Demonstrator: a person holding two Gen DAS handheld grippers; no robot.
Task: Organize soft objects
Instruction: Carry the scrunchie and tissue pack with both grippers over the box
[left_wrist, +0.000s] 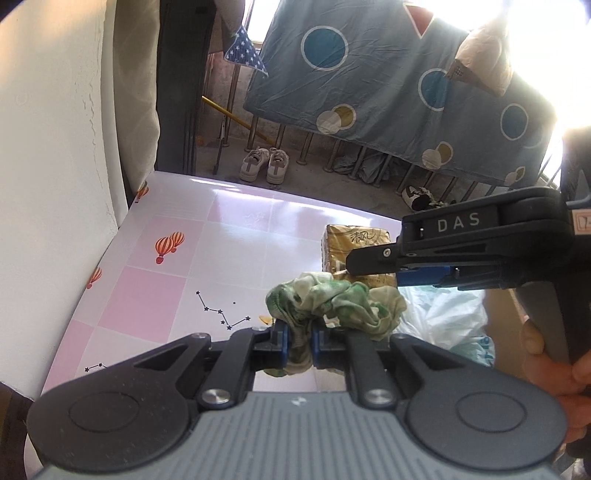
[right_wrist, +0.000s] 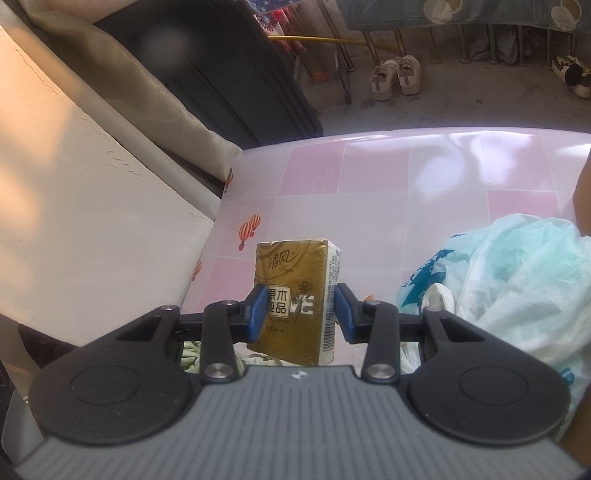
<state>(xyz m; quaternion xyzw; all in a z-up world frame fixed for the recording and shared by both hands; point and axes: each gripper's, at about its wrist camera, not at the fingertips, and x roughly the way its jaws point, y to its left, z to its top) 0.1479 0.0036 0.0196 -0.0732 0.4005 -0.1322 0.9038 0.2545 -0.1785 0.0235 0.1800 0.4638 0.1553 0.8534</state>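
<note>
My left gripper (left_wrist: 299, 341) is shut on a crumpled green-and-white cloth (left_wrist: 332, 301), held just above the pink checked table (left_wrist: 166, 291). My right gripper (right_wrist: 301, 312) is shut on a gold tissue pack (right_wrist: 291, 295), clamped across its sides and held upright over the table (right_wrist: 406, 173). In the left wrist view the right gripper (left_wrist: 354, 264) comes in from the right, with the tissue pack (left_wrist: 351, 240) behind the cloth. A bit of the green cloth (right_wrist: 192, 356) shows under the right gripper's left finger.
A pale blue-white plastic bag (right_wrist: 517, 280) lies on the table's right side, also in the left wrist view (left_wrist: 450, 317). A cream wall (left_wrist: 55, 147) borders the table on the left. Beyond the far edge are shoes (left_wrist: 264, 164), railings and a hanging dotted blue sheet (left_wrist: 369, 74).
</note>
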